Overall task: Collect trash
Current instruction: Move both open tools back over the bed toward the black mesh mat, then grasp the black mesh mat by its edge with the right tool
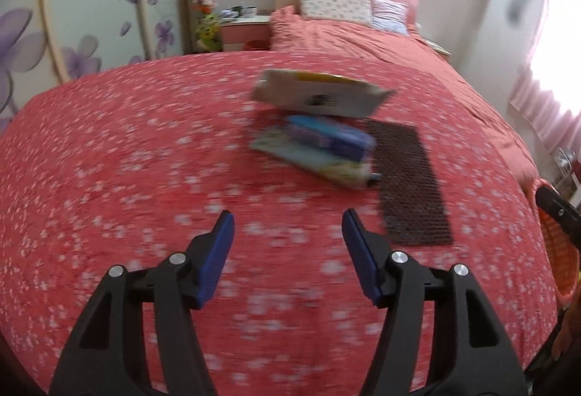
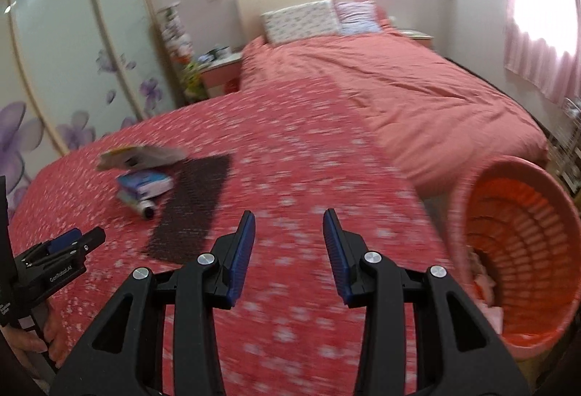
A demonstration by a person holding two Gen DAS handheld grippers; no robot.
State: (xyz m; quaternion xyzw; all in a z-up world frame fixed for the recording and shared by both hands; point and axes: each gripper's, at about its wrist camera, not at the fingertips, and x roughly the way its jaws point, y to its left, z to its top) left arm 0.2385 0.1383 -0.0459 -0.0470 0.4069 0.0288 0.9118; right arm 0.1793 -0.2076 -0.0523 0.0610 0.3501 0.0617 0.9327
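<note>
On the red flowered bedspread point(image 1: 127, 160) lies trash: a white and yellow flattened carton point(image 1: 319, 94), a blue box point(image 1: 330, 136) on a pale packet, and a tube end point(image 2: 147, 209). The same pile shows in the right wrist view, carton point(image 2: 141, 156) and blue box point(image 2: 145, 183). My left gripper point(image 1: 287, 218) is open and empty, short of the pile. My right gripper point(image 2: 288, 218) is open and empty over the bedspread. An orange plastic basket point(image 2: 523, 250) lies tilted at the right, with pale scraps inside.
A dark mesh mat point(image 1: 406, 185) lies right of the pile. A pink duvet point(image 2: 417, 98) and pillows point(image 2: 301, 20) cover the bed's far end. A wardrobe point(image 2: 72, 51) with flower doors stands left, a nightstand point(image 1: 247, 29) beside it. The left gripper point(image 2: 76, 241) shows at lower left.
</note>
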